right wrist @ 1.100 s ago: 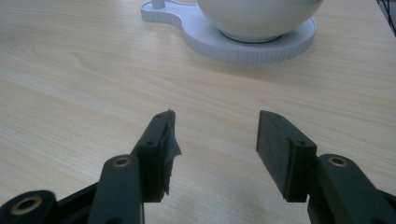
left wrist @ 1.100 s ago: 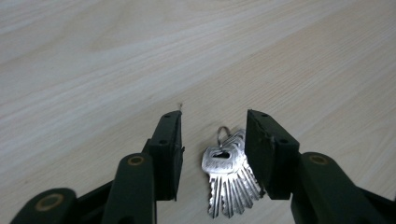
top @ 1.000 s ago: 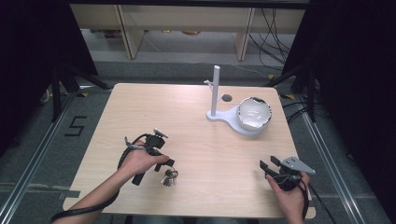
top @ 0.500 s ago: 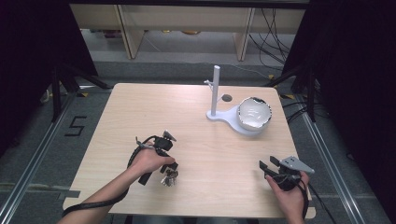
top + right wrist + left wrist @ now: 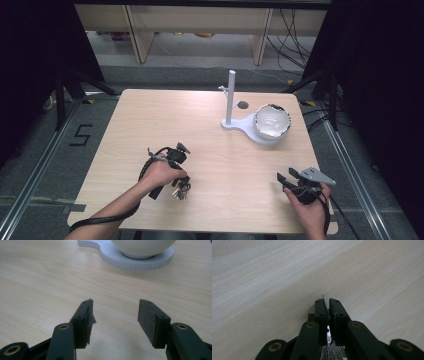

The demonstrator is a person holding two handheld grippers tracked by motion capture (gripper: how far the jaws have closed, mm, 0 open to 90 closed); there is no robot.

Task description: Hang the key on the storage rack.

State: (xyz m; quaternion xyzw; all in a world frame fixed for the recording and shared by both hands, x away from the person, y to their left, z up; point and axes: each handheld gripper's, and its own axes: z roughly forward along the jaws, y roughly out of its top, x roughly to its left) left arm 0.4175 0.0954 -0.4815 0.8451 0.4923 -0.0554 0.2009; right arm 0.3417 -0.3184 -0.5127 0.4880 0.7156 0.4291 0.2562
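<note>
My left black two-jaw gripper (image 5: 176,176), near the wood table's (image 5: 210,150) front-left edge, just closed its jaws on a small silver bunch of metal keys (image 5: 182,190). Right gripper (image 5: 114,315), front-right corner: jaws apart, nothing betw. them. White bowl (image 5: 272,121) on its stand, far-right.

Beyond the wooden table (image 5: 150,115) stands a pale shelf unit (image 5: 200,22) on grey floor (image 5: 40,150); black curtains (image 5: 380,75) flank the table.
</note>
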